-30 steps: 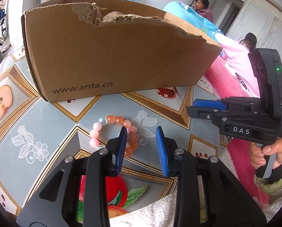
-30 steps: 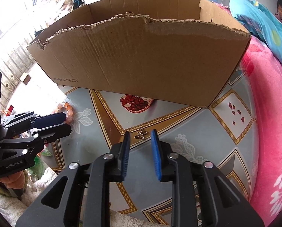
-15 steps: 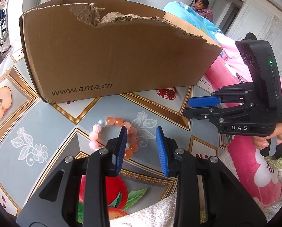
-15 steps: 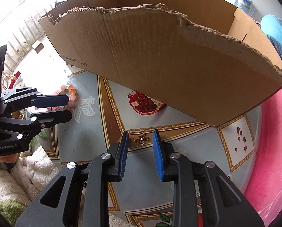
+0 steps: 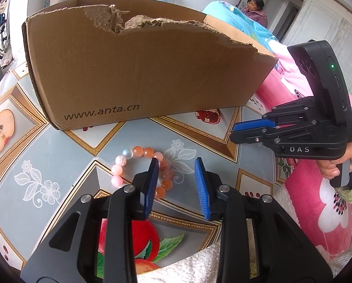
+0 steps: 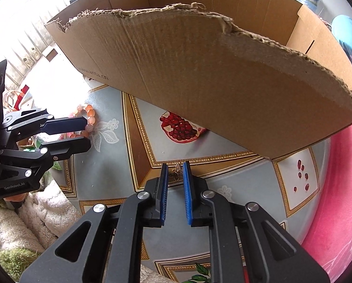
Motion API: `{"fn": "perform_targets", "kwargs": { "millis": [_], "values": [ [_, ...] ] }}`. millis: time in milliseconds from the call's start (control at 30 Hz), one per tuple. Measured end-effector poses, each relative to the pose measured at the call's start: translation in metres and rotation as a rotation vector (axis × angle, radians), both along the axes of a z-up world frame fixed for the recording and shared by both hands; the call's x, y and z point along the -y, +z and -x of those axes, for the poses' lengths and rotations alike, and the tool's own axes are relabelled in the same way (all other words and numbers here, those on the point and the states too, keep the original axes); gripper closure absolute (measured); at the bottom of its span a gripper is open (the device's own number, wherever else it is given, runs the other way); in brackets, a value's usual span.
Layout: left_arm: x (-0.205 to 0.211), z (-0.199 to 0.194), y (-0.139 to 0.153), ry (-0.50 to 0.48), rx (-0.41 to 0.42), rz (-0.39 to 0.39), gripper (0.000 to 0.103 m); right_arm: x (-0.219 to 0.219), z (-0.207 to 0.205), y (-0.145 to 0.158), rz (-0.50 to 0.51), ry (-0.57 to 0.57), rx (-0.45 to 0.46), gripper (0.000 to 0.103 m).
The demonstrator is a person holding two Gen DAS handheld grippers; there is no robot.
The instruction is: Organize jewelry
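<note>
Cardboard box (image 6: 199, 75) blocks ahead; tablecloth (image 6: 119, 165) before it lies open.

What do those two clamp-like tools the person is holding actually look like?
Each is matte black, with silver pivot pins and two ribbed blue pads. The right gripper carries white "DAS" lettering and an upright black module with a green light. The left gripper reads "GenRobot.AI". The hand holding the right one wears a fuzzy greenish-white sleeve.

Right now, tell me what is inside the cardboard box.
Only bare inner walls show inside the cardboard box, over its torn front edge. Its floor is hidden by the front wall, so any contents cannot be seen. The bead bracelet and butterfly charm lie outside, on the table.
</note>
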State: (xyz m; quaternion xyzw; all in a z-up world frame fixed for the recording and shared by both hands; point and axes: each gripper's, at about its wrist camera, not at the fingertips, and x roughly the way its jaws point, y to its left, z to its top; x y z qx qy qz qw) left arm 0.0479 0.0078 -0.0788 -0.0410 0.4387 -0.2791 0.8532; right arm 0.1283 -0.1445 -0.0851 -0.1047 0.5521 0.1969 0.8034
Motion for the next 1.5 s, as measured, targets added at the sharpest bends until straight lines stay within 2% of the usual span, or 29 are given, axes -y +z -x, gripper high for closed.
{"fn": "perform_targets", "kwargs": {
  "millis": [267,467,800,900,933,1100,1233,1333,1500],
  "values": [
    [0.006,0.001,-0.001,-0.004,0.017,-0.029,0.073,0.005,0.003,0.000,-0.023,-0.020,0.000,0.090],
    [0.011,0.003,-0.001,-0.007,0.050,-0.075,0.073,0.014,0.014,0.018,-0.068,-0.057,0.034,0.090],
    [0.023,0.008,-0.001,-0.016,0.120,-0.229,0.077,0.035,0.047,0.030,-0.184,-0.126,0.073,0.090],
    [0.030,0.008,-0.001,-0.002,0.147,-0.293,0.084,0.037,0.053,0.032,-0.213,-0.131,0.085,0.090],
    [0.031,0.008,0.000,-0.003,0.149,-0.294,0.092,0.039,0.054,0.032,-0.221,-0.131,0.091,0.090],
    [0.027,0.002,0.008,0.041,0.146,-0.284,0.095,0.055,0.065,0.045,-0.256,-0.135,0.131,0.090],
    [0.014,0.005,0.042,0.059,0.180,-0.220,0.095,0.067,0.073,0.071,-0.286,-0.126,0.183,0.090],
    [0.004,0.007,0.077,0.048,0.194,-0.141,0.095,0.078,0.074,0.095,-0.331,-0.114,0.224,0.090],
    [-0.005,0.002,0.140,-0.027,0.235,0.046,0.095,0.077,0.055,0.139,-0.402,-0.063,0.299,0.090]
  ]
}}
